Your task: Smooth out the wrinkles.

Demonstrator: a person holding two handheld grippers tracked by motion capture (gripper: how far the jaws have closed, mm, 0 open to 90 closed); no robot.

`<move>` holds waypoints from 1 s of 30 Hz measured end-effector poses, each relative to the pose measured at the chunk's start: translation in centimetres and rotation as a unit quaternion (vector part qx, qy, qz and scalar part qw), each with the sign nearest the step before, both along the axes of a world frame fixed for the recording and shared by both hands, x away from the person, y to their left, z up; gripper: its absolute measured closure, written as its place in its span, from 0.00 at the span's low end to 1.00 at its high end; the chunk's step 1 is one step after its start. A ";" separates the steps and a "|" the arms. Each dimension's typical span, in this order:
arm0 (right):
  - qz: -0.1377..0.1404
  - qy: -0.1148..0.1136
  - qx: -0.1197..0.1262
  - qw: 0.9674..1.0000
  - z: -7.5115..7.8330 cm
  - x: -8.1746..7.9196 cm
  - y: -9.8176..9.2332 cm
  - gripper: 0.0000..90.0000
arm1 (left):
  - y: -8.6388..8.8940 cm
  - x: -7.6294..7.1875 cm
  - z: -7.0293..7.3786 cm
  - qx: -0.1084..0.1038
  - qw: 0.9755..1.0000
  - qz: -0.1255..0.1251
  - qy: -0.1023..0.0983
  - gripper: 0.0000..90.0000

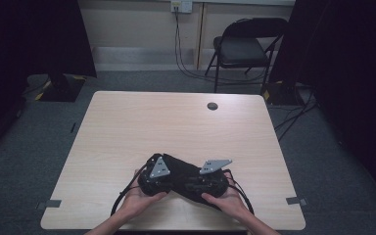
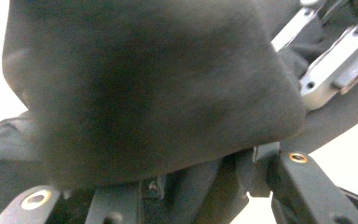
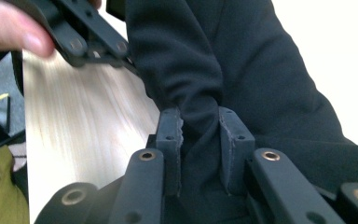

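Here, pale wooden table (image 1: 127,127), grey carpet (image 1: 24,161)

Dark cloth (image 2: 149,88) hides the left gripper's (image 2: 168,186) fingertips.

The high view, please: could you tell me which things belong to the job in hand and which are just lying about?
In the job:
black cloth
left gripper
right gripper, shut on the cloth
table

Lying about:
folding chair
wall cable
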State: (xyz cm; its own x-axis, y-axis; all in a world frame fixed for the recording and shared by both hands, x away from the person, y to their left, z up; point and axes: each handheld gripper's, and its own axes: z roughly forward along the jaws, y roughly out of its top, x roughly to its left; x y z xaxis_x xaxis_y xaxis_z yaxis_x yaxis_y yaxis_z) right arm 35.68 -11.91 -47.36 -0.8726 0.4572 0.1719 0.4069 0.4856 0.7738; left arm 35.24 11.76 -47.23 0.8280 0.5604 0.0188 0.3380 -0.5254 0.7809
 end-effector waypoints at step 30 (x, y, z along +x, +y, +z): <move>0.017 -0.006 0.019 1.000 3.2 0.0 -1.8 0.70 | 0.7 2.7 1.2 -0.004 0.998 -0.031 0.059 0.52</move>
